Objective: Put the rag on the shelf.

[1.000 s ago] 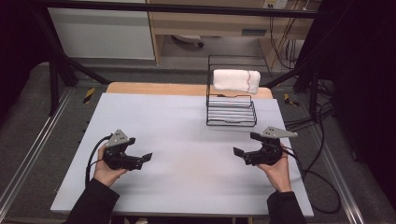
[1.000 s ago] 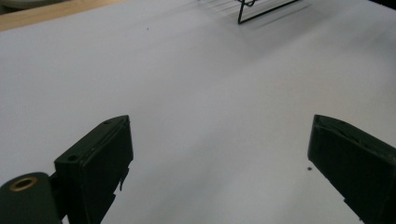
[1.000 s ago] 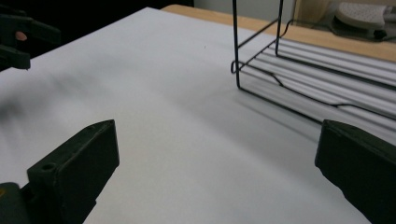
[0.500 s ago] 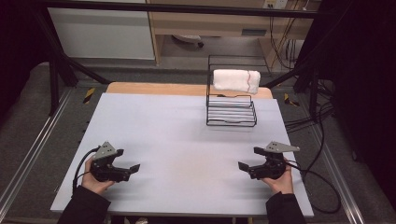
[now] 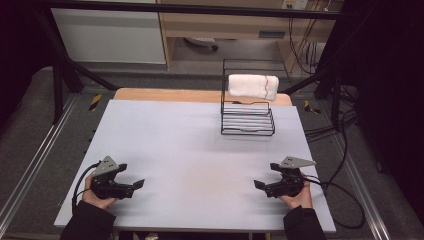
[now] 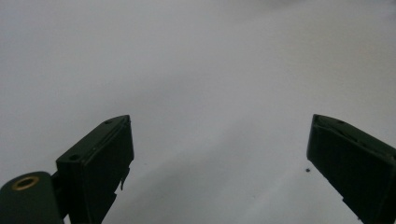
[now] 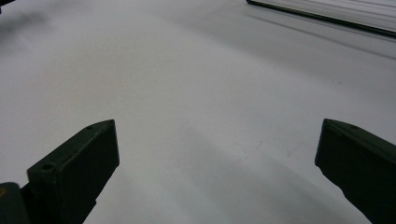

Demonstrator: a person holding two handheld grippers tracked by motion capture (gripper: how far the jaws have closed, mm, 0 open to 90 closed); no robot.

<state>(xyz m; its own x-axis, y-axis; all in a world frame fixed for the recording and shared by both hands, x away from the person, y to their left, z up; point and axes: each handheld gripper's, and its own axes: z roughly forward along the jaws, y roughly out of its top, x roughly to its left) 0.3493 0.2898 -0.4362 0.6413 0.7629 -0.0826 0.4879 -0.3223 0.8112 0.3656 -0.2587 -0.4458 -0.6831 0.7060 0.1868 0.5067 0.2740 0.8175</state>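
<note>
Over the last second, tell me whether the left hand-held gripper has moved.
Yes. The left hand-held gripper has pulled back toward the table's near edge and slightly outward to the left, farther from the wire rack.

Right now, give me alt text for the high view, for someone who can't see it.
A person holds the left gripper and the right gripper, both open and holding nothing, low over the near end of a white table. At the far right of the table stands a black wire rack with a rolled white towel on top.
</note>
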